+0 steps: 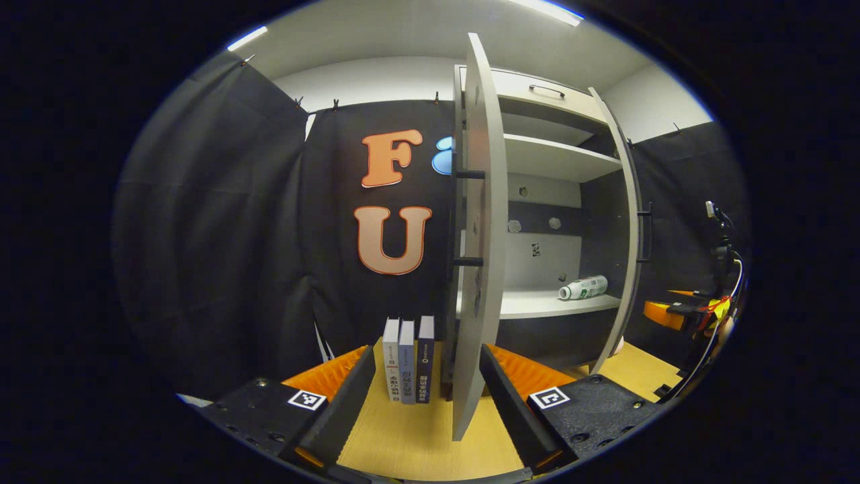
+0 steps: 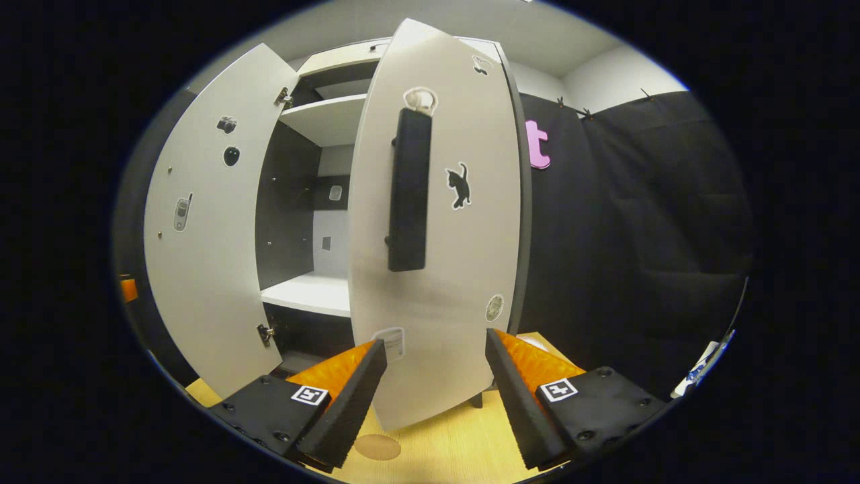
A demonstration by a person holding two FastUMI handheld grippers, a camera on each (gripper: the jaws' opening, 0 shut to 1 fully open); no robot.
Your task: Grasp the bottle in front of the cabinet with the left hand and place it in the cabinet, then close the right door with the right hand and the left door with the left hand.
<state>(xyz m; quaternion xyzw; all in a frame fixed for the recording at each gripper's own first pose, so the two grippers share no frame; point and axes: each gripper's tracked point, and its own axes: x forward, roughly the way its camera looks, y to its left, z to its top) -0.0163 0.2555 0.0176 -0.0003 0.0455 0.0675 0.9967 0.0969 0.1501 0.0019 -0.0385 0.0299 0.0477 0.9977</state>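
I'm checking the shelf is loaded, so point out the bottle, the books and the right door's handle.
bottle (image 1: 583,288), left gripper view, middle of its body lying on the shelf.
books (image 1: 408,360), left gripper view, spine of the middle book.
right door's handle (image 2: 409,190), right gripper view, middle of the black bar.

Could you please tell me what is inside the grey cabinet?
A white plastic bottle lies on the grey cabinet's lower shelf; the upper shelf looks bare, though the doors cover part.

the cabinet doors (image 2: 437,222) are showing smooth matt grey laminate. the table (image 1: 416,437) is looking like pale wood grain, the handle (image 2: 408,191) matt black.
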